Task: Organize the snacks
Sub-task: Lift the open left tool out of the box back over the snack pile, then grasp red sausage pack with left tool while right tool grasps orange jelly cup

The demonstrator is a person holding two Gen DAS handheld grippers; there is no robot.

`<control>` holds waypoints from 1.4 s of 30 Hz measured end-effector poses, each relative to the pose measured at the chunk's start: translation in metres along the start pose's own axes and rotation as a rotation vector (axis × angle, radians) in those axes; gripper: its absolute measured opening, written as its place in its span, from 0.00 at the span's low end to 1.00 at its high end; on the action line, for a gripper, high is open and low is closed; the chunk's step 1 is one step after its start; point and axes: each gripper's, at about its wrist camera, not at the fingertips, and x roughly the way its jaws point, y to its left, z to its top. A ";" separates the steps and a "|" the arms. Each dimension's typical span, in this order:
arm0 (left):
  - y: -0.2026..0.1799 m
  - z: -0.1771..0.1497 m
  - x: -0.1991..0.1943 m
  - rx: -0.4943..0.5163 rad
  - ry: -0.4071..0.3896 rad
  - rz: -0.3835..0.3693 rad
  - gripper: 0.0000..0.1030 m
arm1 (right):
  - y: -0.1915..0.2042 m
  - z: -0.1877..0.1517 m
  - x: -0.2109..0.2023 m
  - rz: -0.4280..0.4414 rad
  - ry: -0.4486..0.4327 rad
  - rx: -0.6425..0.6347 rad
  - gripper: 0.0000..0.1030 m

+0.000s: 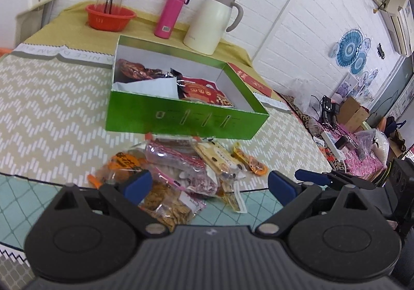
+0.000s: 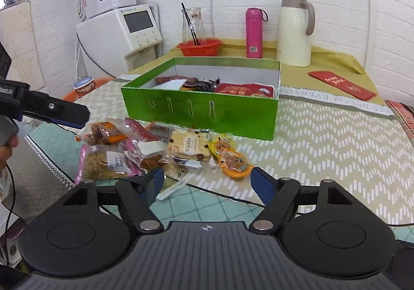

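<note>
While both grippers hang open and empty, we've got the snack pile [image 2: 160, 152] on the bench just short of the green box [image 2: 199, 111]; right gripper [image 2: 207, 181] nearer the jelly cups [image 2: 231, 158], left gripper [image 1: 209, 186] over cracker bag [image 1: 165, 204].

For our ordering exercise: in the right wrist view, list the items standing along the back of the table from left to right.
Red basket with the glass carafe standing in it → pink flask → cream thermos jug → red envelope, lying flat at far right.
</note>
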 end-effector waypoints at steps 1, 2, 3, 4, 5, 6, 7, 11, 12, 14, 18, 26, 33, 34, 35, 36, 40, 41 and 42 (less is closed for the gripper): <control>0.000 0.000 0.002 0.005 0.002 0.006 0.93 | -0.001 -0.003 0.003 -0.005 0.005 0.005 1.00; 0.000 0.000 0.004 0.009 0.004 0.011 0.92 | -0.003 -0.004 0.006 -0.005 0.006 0.009 1.00; 0.001 0.000 0.006 0.012 0.009 0.016 0.92 | -0.004 -0.004 0.008 -0.003 0.004 0.011 1.00; 0.002 0.000 0.009 0.013 0.018 0.017 0.91 | -0.004 -0.004 0.011 -0.005 0.000 0.009 1.00; 0.002 0.001 0.012 0.012 0.025 0.015 0.90 | -0.004 -0.004 0.012 -0.013 -0.004 0.002 1.00; 0.002 0.000 0.014 0.013 0.030 0.011 0.90 | -0.004 -0.004 0.015 -0.027 -0.007 -0.011 1.00; 0.001 0.000 0.017 0.019 0.038 0.005 0.87 | -0.004 -0.003 0.017 -0.038 -0.010 -0.024 1.00; -0.004 -0.003 0.030 0.054 0.091 -0.020 0.58 | -0.008 0.000 0.030 -0.064 -0.016 -0.076 1.00; -0.005 -0.004 0.033 0.056 0.099 -0.018 0.58 | -0.009 0.001 0.033 -0.068 -0.014 -0.082 1.00; -0.005 -0.006 0.038 0.057 0.102 -0.004 0.58 | -0.013 0.002 0.042 -0.069 -0.002 -0.078 0.95; 0.000 -0.001 0.047 0.005 0.106 -0.003 0.58 | -0.021 0.001 0.054 -0.056 0.017 -0.052 0.76; 0.016 0.014 0.079 -0.095 0.120 0.035 0.58 | -0.021 -0.007 0.043 -0.015 0.033 -0.020 0.58; 0.030 0.025 0.094 -0.170 0.094 0.080 0.58 | -0.007 -0.017 0.027 0.025 0.050 -0.057 0.59; 0.029 0.027 0.095 -0.157 0.093 0.090 0.54 | -0.006 -0.017 0.027 0.024 0.049 -0.062 0.59; 0.027 0.028 0.095 -0.140 0.093 0.095 0.36 | -0.005 -0.017 0.028 0.022 0.047 -0.066 0.59; 0.026 0.028 0.096 -0.134 0.099 0.094 0.30 | -0.005 -0.016 0.029 0.018 0.045 -0.067 0.59; 0.026 0.027 0.095 -0.135 0.102 0.077 0.27 | -0.006 -0.015 0.032 0.018 0.040 -0.045 0.59; 0.027 0.026 0.096 -0.137 0.101 0.074 0.27 | -0.006 -0.015 0.033 0.018 0.039 -0.044 0.60; 0.028 0.027 0.097 -0.142 0.100 0.069 0.27 | -0.005 -0.016 0.033 0.017 0.042 -0.044 0.60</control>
